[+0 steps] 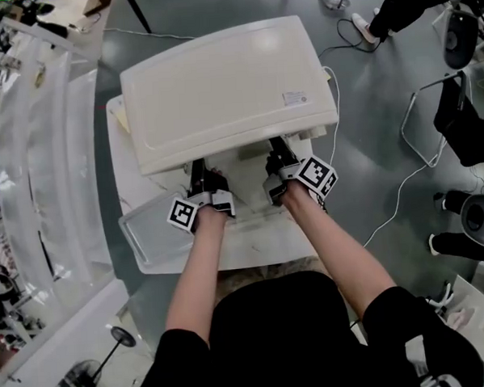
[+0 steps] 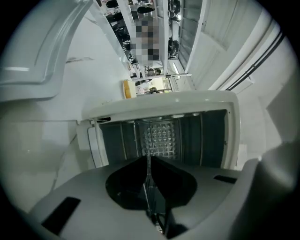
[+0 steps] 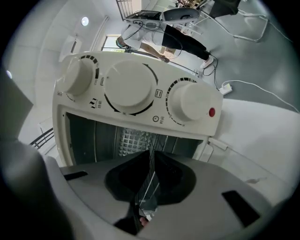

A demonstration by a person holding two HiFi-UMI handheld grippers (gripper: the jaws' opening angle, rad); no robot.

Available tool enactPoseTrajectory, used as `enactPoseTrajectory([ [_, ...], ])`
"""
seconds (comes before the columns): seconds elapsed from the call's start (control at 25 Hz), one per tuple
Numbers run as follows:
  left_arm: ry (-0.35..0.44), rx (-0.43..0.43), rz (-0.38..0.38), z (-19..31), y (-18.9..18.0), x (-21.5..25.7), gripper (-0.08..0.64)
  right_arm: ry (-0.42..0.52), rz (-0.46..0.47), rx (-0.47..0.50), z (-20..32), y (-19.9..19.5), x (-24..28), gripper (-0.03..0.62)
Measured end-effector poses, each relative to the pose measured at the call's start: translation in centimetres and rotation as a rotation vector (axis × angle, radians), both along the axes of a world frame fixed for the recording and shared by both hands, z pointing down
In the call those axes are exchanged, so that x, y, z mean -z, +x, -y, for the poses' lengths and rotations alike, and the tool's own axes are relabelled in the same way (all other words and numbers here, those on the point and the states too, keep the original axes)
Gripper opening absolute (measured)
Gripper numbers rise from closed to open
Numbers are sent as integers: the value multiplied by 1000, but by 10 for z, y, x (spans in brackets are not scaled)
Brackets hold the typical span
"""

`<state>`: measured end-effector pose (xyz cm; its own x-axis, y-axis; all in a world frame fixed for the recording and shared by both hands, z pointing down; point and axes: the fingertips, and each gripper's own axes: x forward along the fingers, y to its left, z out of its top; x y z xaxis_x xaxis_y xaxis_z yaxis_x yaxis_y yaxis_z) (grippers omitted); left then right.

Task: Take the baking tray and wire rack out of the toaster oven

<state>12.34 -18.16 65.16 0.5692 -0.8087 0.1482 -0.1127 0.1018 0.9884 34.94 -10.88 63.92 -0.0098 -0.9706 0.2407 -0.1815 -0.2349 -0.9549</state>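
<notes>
Forearms [image 1: 199, 272] are being stretched over the white surface [image 1: 261, 244] toward the open front of the toaster oven [image 1: 220, 84]. The left tool [image 1: 199, 176] and the right tool [image 1: 277, 153] are each being held with jaws pressed together on a thin metal edge [image 3: 148, 180] reaching into the oven's mouth. What that edge belongs to cannot be told.
</notes>
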Motion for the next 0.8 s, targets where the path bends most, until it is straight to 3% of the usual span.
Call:
enactPoseTrajectory([
  [0.16, 2, -23, 10, 5, 18, 2, 34, -35, 33, -2, 3, 6, -12, 127],
  [0.28, -4, -31, 14, 8, 21, 1, 124, -29, 50, -11, 7, 4, -18, 136],
  [0.52, 7, -18, 36, 6, 20, 1, 124, 47, 109, -31, 26, 9, -17, 137],
  [0.8, -10, -1, 33, 6, 17, -14, 155, 64, 101, -40, 38, 18, -14, 135],
])
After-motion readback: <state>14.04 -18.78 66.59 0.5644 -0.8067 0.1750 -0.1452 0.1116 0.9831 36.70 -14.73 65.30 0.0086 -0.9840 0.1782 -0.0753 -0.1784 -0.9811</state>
